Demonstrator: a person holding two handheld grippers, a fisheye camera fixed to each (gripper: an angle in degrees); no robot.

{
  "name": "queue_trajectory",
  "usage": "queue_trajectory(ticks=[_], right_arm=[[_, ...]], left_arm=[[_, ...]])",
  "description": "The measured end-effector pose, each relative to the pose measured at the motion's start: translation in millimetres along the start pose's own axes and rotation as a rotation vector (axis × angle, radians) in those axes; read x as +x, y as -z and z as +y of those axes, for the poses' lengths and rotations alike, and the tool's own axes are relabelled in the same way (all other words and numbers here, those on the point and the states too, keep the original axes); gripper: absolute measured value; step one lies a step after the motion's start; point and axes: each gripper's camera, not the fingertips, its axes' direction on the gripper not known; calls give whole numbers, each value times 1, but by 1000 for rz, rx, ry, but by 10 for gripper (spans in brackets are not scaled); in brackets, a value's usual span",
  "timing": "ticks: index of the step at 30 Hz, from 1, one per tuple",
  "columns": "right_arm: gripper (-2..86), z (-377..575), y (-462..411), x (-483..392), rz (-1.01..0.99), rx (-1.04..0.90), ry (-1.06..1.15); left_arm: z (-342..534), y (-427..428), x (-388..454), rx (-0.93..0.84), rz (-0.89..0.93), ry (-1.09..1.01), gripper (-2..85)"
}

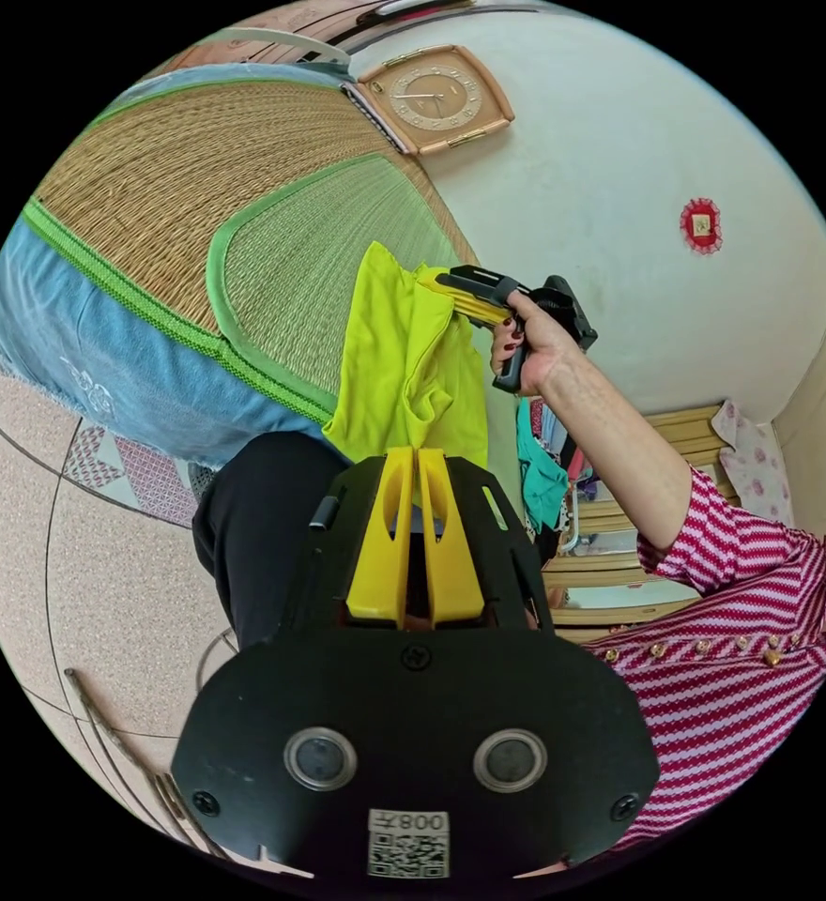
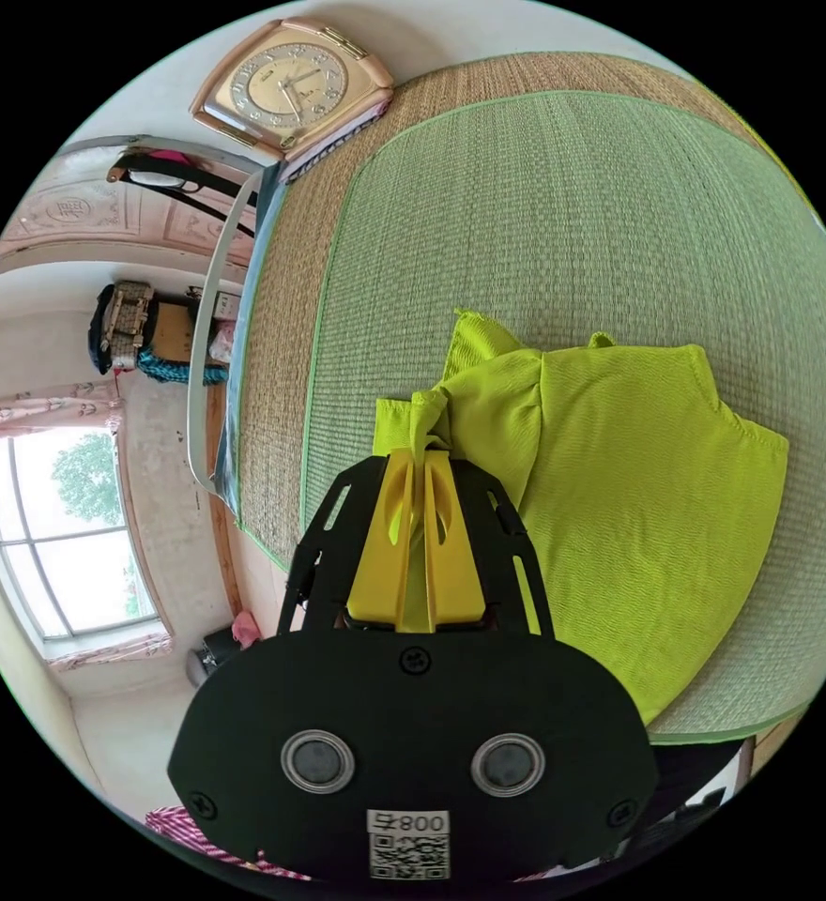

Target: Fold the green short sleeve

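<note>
The lime-green short-sleeve shirt of crinkly woven cloth (image 2: 638, 526) lies partly on a pale green woven-straw mat with a bright green border (image 2: 563, 225), reaching that mat's near edge. The left yellow tongs (image 1: 415, 457) are pinched tight on the shirt's lower edge; the right yellow tongs (image 2: 420, 457) clamp a bunched corner. Bare mat stretches beyond toward the square tan wall clock (image 2: 291, 84).

We are seeing a bright yellow-green shirt (image 2: 638, 526), yellow jaws on the black left gripper (image 1: 416, 460), a green-edged straw mat (image 2: 573, 225), a red-and-white striped sleeve (image 1: 751, 582), and what is perhaps a pinkish-gold clock (image 1: 436, 97).
</note>
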Motion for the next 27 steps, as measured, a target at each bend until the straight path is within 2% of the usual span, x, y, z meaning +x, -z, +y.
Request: queue_trajectory(ticks=[13,20,27], right_arm=[[11,3,2,-29,-62,67,32],[18,-13,-33,-39,-15,-26,37],[25,-19,-44,-40,-85,-72,68]], left_arm=[[-13,22,-31,5,38,21,6],[-17,27,-50,-4,42,80,5],[-20,30,-61,-9,52,108,6]])
